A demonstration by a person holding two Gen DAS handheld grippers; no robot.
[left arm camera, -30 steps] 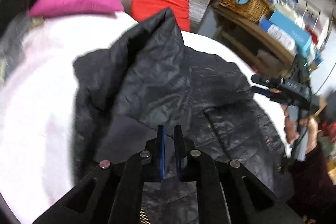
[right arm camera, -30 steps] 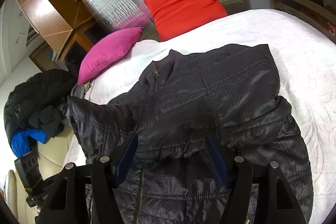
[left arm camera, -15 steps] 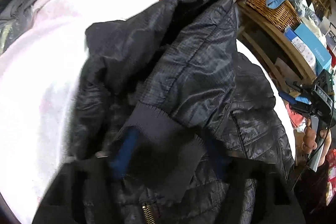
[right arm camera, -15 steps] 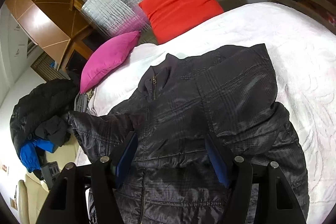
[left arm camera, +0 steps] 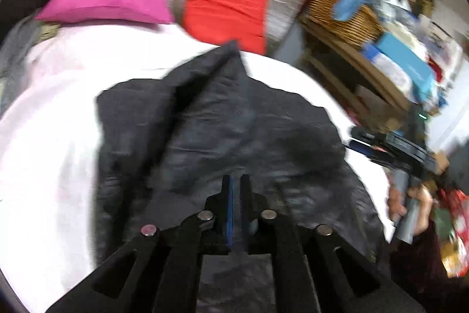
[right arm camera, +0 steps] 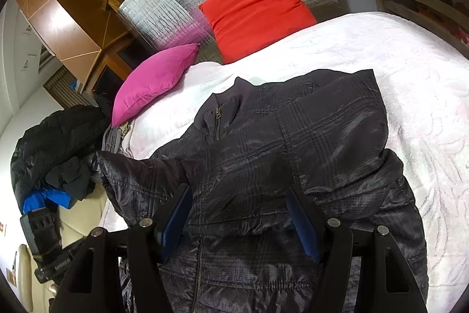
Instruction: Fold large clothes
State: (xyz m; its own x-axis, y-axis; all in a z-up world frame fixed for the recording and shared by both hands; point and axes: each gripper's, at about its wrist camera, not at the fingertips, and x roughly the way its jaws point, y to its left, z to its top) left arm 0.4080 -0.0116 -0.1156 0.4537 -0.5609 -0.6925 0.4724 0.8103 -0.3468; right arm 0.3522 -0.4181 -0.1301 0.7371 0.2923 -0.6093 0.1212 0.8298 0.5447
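Jacket (right arm camera: 263, 160), dark and quilted with a faint plaid sheen, lies spread on the white bed (right arm camera: 395, 84), zip front up, its collar (right arm camera: 222, 113) toward the pillows. Nearest, the right gripper (right arm camera: 239, 222) hovers over its lower front with jaws wide, nothing between them. The left gripper (left arm camera: 236, 195) hangs above the jacket's near side; its jaws have just been closing and now stand nearly together, with no cloth visibly pinched, though blur makes this uncertain. One sleeve (right arm camera: 140, 181) reaches off the jacket's left side to the bed's edge. Bare bedspread lies open right of the jacket. Beyond the collar rest a pink pillow (right arm camera: 152, 81) and a red pillow (right arm camera: 255, 11) against a silver padded panel (right arm camera: 164, 5). Left of the jacket, past the bed's edge, dark clothes (right arm camera: 55, 143) are piled.
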